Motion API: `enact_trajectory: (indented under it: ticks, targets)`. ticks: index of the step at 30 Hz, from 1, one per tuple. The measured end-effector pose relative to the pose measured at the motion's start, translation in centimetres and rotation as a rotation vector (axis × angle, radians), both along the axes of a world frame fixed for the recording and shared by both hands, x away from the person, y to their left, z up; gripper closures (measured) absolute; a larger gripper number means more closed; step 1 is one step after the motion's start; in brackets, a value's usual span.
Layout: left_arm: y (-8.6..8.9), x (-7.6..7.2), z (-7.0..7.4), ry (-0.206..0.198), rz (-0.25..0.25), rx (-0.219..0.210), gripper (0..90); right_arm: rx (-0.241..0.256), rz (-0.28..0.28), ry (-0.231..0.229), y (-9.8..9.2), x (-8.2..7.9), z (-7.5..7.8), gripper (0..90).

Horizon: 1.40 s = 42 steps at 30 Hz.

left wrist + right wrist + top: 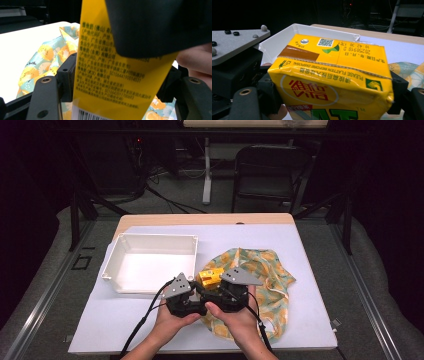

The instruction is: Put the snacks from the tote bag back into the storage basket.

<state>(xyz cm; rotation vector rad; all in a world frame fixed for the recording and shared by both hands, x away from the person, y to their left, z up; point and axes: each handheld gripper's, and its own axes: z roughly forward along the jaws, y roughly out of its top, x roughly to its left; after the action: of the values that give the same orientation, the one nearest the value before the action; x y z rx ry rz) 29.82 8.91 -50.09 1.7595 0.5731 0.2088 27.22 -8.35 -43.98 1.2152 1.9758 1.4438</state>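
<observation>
Hands brought the left gripper (196, 287) and right gripper (216, 287) together over a patterned yellow-and-teal cloth (267, 275), a yellow rectangular drink carton (210, 277) just ahead of them, a white plastic tray (116, 257) beyond the left one. Left gripper view: its jaws pressed the carton's (110, 82) printed sides. Right gripper view: its jaws clamped the carton (329, 85), tray (274, 45) behind
</observation>
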Motion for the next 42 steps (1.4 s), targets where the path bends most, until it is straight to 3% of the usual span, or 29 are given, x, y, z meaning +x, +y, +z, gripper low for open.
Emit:
enact_trajectory:
  ticks: [4, 7, 10, 11, 12, 15, 20, 28, 34, 42]
  targets:
    - [0.0, -0.1, 0.0, -0.015, -0.005, 0.013, 35.1, 0.001, 0.009, 0.008, 0.1, 0.0, -0.1, 21.2]
    - [-0.2, -0.3, 0.1, -0.042, 0.018, 0.025, 35.9, -0.008, 0.019, 0.015, 0.2, 0.0, -0.1, 21.2]
    - [0.0, -0.2, 0.0, -0.03, -0.019, 0.018, 37.8, -0.008, 0.022, 0.019, 0.3, 0.1, -0.2, 21.1]
    - [0.1, -0.1, 0.0, -0.027, -0.023, 0.01, 39.2, -0.008, 0.023, 0.019, 0.3, 0.1, -0.2, 21.1]
    - [0.3, 0.0, 0.0, -0.004, -0.059, -0.017, 44.0, -0.004, 0.03, 0.018, 0.2, 0.1, -0.2, 21.2]
    - [0.5, 0.1, 0.1, 0.006, -0.075, -0.038, 49.1, 0.028, 0.036, 0.026, -0.2, 0.3, 0.0, 21.2]
    - [0.7, 0.2, 0.0, 0.011, -0.086, -0.02, 50.4, 0.014, 0.049, 0.022, -0.1, 0.3, 0.0, 20.9]
    - [1.1, 0.5, 0.1, 0.024, -0.066, -0.011, 50.9, 0.023, 0.063, -0.029, -0.6, 0.1, 0.6, 16.6]
    - [2.1, 1.2, 0.1, 0.043, -0.018, -0.017, 50.9, 0.031, 0.069, -0.053, -0.9, 0.0, 1.0, 15.1]
    - [3.6, 2.0, 0.2, 0.05, 0.03, -0.033, 50.9, 0.043, 0.053, -0.055, -1.5, 0.1, 1.2, 15.2]
